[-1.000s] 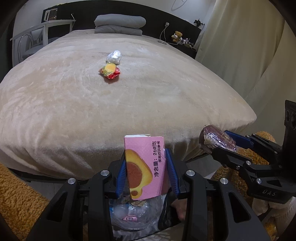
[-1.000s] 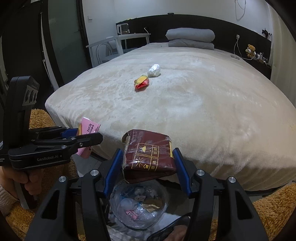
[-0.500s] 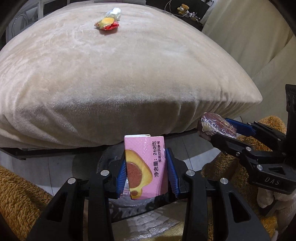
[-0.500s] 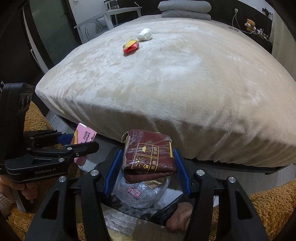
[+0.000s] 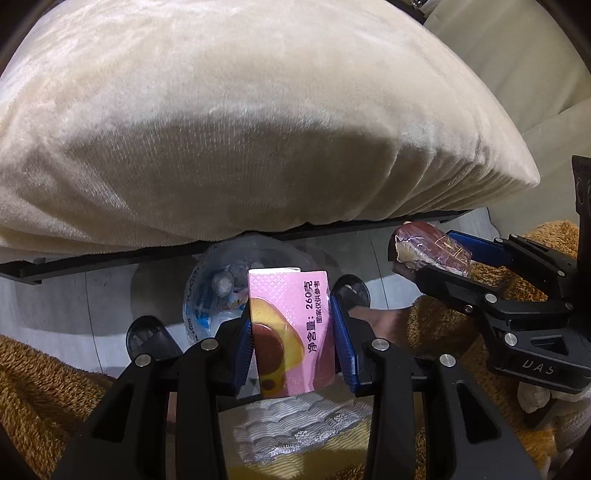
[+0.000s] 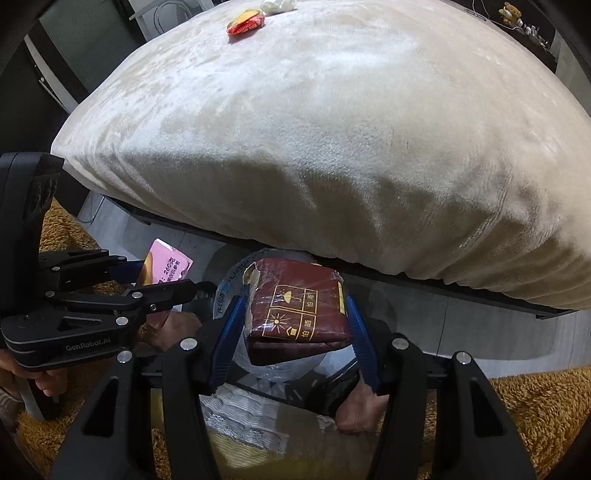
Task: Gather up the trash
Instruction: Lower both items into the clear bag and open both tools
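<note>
pink carton and maroon pack both clamped, over the bag at the bed's foot edge

left wrist view: left gripper (image 5: 291, 328) has its blue pads (image 5: 243, 341) pressed on both sides of a pink carton (image 5: 290, 325), held upright, avocado print and printed text facing the camera. directly behind the carton sits a clear plastic bag (image 5: 207, 295) with bits of rubbish in it, on the grey floor (image 5: 66, 295) just below the dark bed frame (image 5: 110, 256). beige plush blanket (image 5: 240, 129) fills the upper part, hanging over the foot edge of the bed. right gripper (image 5: 428, 254) comes in from the right, jaws closed on a maroon wrapped pack (image 5: 432, 249), seen end-on. two dark slippers (image 5: 151, 338) flank the bag. orange shag rug (image 5: 40, 384) at the lower corners.

right wrist view: right gripper (image 6: 295, 317) clamps the maroon wrapped pack (image 6: 299, 314) flat between its blue pads, gold symbols up, torn wrapper at its left end. same clear bag (image 6: 232, 295) lies right underneath and behind it, by the bed's foot edge. left gripper (image 6: 162, 280) at the left side, shut on the pink carton (image 6: 168, 266), a hand (image 6: 44, 380) on its handle. far up on the blanket (image 6: 332, 129), near its top edge, lie a red-yellow wrapper (image 6: 245, 22) and a white crumpled piece (image 6: 277, 5), just beside each other. a bare foot (image 6: 358, 410) in a slipper shows under the jaws.
</note>
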`<state>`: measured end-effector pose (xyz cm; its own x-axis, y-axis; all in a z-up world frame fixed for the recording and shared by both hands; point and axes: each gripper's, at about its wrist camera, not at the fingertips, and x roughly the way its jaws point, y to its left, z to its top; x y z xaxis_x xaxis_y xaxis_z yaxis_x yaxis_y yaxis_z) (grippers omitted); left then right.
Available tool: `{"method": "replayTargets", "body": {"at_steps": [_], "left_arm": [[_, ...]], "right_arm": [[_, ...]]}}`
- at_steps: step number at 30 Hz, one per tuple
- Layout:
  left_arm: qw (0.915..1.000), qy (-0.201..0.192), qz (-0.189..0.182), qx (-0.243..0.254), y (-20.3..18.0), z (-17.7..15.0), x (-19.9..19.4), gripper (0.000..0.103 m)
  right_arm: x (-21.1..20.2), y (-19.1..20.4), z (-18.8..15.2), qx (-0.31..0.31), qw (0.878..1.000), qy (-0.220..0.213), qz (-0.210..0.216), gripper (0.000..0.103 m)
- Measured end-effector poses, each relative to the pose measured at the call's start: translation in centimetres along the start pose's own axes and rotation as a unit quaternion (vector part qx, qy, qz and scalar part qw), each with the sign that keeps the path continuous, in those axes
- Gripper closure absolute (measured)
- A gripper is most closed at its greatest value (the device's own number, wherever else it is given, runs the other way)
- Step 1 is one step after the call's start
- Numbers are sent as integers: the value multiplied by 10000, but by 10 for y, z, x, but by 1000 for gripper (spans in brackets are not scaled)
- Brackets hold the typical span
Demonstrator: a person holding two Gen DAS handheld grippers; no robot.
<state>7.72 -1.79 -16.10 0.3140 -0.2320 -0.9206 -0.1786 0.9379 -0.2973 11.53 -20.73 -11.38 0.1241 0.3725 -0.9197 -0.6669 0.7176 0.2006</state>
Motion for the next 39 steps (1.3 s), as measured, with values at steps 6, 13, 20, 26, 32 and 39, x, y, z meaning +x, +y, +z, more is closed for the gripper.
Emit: {"method": "replayTargets", "body": {"at_steps": [6, 13, 20, 26, 32, 39], "left_arm": [[9995, 273, 36, -129, 6, 0, 12, 65], [9983, 526, 79, -219, 11, 0, 22, 65], [9975, 653, 80, -272, 14, 0, 27, 65], [9972, 692, 71, -256, 17, -1, 31, 65], [9974, 673, 66, -254, 17, -1, 29, 65], [9981, 554, 63, -258, 16, 0, 23, 52]], "right_arm": [[17, 2, 2, -14, 9994, 341, -6, 47], [33, 4, 5, 4, 9978, 666, -9, 47], [41, 1, 11, 54, 9966, 824, 25, 47], [46, 1, 13, 84, 9964, 838, 17, 47], [42, 0, 10, 112, 9969, 775, 43, 47], [37, -3, 10, 212, 9976, 653, 107, 38]]}}
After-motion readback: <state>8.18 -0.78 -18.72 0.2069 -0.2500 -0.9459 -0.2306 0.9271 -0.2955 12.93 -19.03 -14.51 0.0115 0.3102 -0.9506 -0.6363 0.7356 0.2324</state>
